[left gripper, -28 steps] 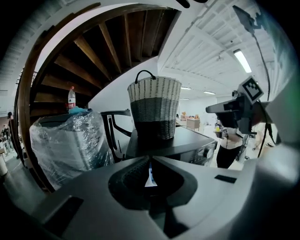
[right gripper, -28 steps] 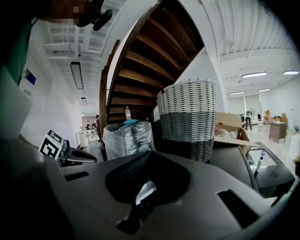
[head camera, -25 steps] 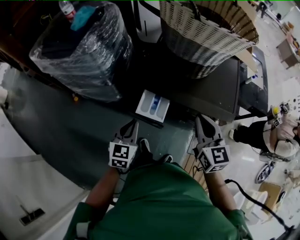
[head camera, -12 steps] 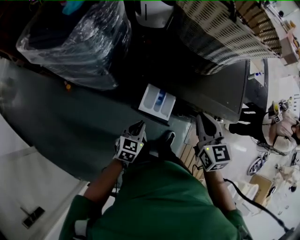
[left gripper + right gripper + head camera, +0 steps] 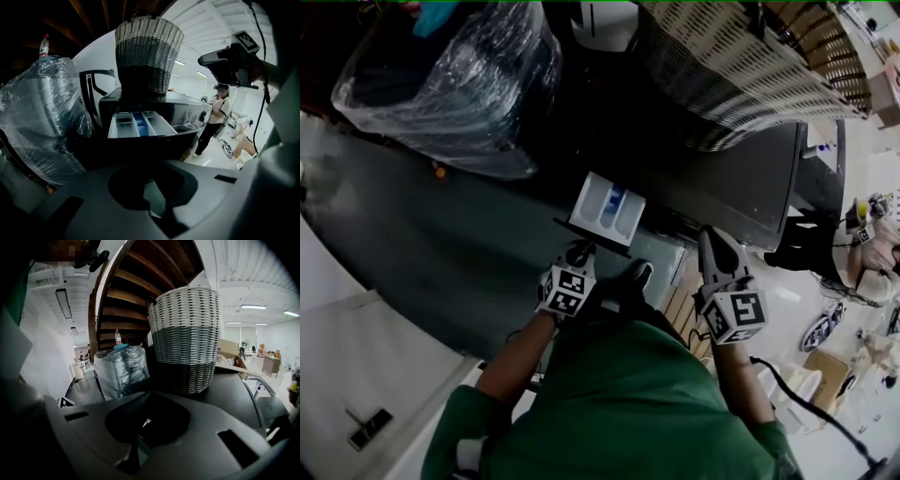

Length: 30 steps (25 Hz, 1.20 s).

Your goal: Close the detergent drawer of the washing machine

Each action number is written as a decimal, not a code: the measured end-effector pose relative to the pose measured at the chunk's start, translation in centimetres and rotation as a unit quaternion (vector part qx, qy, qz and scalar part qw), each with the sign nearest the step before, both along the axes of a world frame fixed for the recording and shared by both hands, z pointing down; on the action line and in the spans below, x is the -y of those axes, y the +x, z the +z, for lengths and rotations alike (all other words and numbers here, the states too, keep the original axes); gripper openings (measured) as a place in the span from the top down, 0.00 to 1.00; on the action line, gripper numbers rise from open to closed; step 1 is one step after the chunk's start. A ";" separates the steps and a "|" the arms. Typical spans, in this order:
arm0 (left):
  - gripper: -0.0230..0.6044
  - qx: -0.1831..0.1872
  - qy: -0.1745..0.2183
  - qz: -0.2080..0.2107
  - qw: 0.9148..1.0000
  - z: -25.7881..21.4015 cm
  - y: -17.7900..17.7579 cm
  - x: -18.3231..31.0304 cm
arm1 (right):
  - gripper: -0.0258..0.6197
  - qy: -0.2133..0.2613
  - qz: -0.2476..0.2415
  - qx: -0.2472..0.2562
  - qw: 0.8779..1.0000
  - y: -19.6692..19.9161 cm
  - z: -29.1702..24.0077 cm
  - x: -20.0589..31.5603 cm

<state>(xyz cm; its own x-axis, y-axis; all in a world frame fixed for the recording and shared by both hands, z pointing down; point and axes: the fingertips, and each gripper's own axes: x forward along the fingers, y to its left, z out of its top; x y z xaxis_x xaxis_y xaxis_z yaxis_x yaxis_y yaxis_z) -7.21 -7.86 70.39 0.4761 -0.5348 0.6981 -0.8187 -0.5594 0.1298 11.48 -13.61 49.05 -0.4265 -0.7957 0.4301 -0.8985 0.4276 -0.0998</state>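
The washing machine [image 5: 727,183] has a dark top, and its detergent drawer [image 5: 607,208] stands pulled out, white inside with a blue compartment. My left gripper [image 5: 578,251] is shut and empty, its tip right at the drawer's dark front panel; contact cannot be told. In the left gripper view the drawer [image 5: 138,125] fills the middle just beyond the left gripper [image 5: 157,190]. My right gripper [image 5: 711,239] is shut and empty, held to the right of the drawer by the machine's front edge. The right gripper [image 5: 145,423] view looks over the machine's top.
A large woven basket [image 5: 741,66] stands on the machine's top. A plastic-wrapped bundle [image 5: 450,84] sits on the floor left of the machine. A person [image 5: 217,112] stands farther off at the right. A wooden staircase [image 5: 140,291] rises behind.
My left gripper has moved forward up to the drawer's front. The right gripper has barely moved. The drawer stays pulled out.
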 end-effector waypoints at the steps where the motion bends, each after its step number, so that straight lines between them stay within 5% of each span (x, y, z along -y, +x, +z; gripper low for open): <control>1: 0.91 -0.005 -0.003 -0.006 1.000 0.0 0.0 0.1 | 0.93 -0.001 0.002 0.000 1.000 0.3 0.1 0.1; 11: 0.91 -0.021 -0.009 -0.040 0.999 -0.3 0.9 2.5 | 0.93 -0.003 -0.001 -0.002 1.000 0.8 0.0 1.2; 30: 0.91 -0.042 -0.003 -0.015 0.999 -0.5 2.8 9.6 | 0.93 -0.001 0.019 -0.006 1.000 1.6 -0.4 5.0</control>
